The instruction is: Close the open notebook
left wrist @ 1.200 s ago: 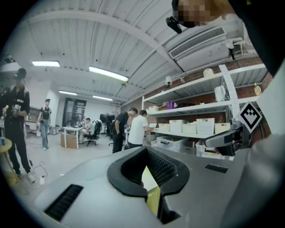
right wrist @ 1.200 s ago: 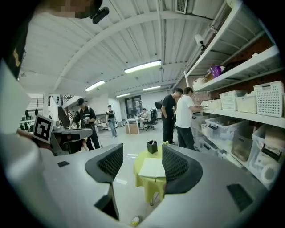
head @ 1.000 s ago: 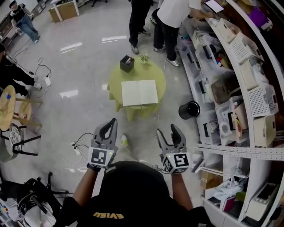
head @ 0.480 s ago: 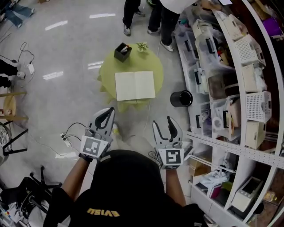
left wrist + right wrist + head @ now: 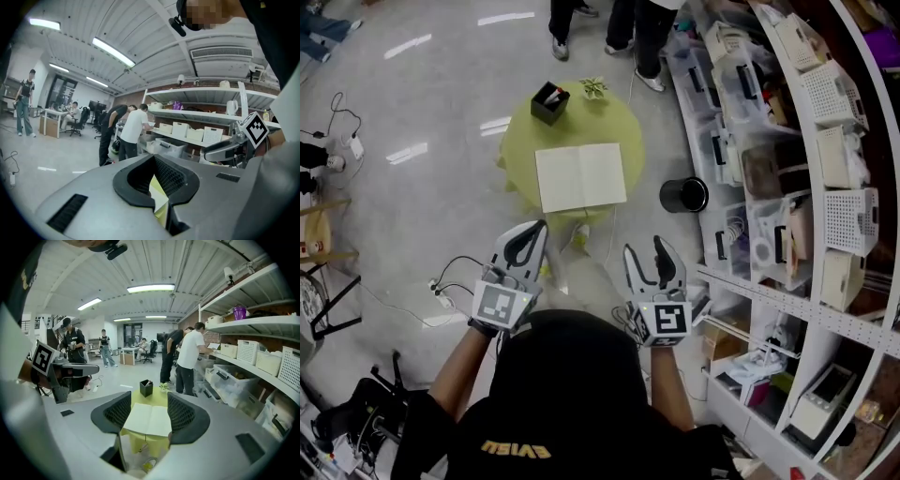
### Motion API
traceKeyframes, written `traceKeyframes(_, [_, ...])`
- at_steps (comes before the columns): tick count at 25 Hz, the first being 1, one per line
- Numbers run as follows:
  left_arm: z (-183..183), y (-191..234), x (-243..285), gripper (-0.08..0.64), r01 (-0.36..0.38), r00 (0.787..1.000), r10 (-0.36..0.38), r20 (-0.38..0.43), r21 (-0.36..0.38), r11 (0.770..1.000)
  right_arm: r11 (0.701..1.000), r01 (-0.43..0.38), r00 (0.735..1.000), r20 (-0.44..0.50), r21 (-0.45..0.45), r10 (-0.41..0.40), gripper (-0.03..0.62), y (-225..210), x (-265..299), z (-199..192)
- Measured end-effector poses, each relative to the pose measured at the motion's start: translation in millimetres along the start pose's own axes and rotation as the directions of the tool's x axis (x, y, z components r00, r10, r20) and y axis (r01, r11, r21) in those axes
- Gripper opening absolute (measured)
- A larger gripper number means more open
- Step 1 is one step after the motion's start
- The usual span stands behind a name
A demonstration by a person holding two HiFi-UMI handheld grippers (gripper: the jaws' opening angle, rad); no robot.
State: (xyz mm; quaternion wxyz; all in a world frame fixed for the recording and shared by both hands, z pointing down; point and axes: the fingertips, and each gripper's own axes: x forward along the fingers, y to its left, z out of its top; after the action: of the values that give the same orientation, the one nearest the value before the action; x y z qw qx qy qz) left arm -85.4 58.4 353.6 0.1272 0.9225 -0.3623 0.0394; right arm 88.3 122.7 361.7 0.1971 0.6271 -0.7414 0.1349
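My left tool (image 5: 538,229) is at lower centre-left of the head view. Its jaws are pressed together at the tips and pinch nothing. In its own view only a sliver of the yellow-green surface (image 5: 623,127) shows through the gap behind the tips. I judge a closed tip suits that side, as a blunt point to steady a page or nudge a cover.

The notebook (image 5: 580,176) lies open and flat, pages up, in the upper middle of the frame. It is on the near half of the round surface, well apart from both tools, so closing has not begun. A box (image 5: 549,102) and a plant (image 5: 593,87) stand at the far rim, clear of the pages, so either cover should have room to swing.

My right tool (image 5: 646,249), lower centre-right, has its jaws spread and empty. Its own view frames the notebook between them, so it is already lined up, probably to take the right cover's edge.

Further right a black bin (image 5: 682,195) stands near the surface, with crowded shelves (image 5: 825,141) beyond it. I would keep my right side clear of both on the way in.
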Motion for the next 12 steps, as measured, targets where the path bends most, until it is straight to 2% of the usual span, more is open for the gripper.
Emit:
traceKeyframes(7, [-2,15,40,0.017,-0.04,0.999,0.04,-0.016,-0.001,0.999,0.999,-0.039,0.999,-0.026,0.002,0.039,0.241,-30,42,-4])
traceKeyframes(12, [-14,19,70,0.017,-0.073,0.996,0.072,-0.058,-0.012,0.997,0.998,-0.07,0.996,-0.055,-0.007,0.069,0.241,-57,75,-16])
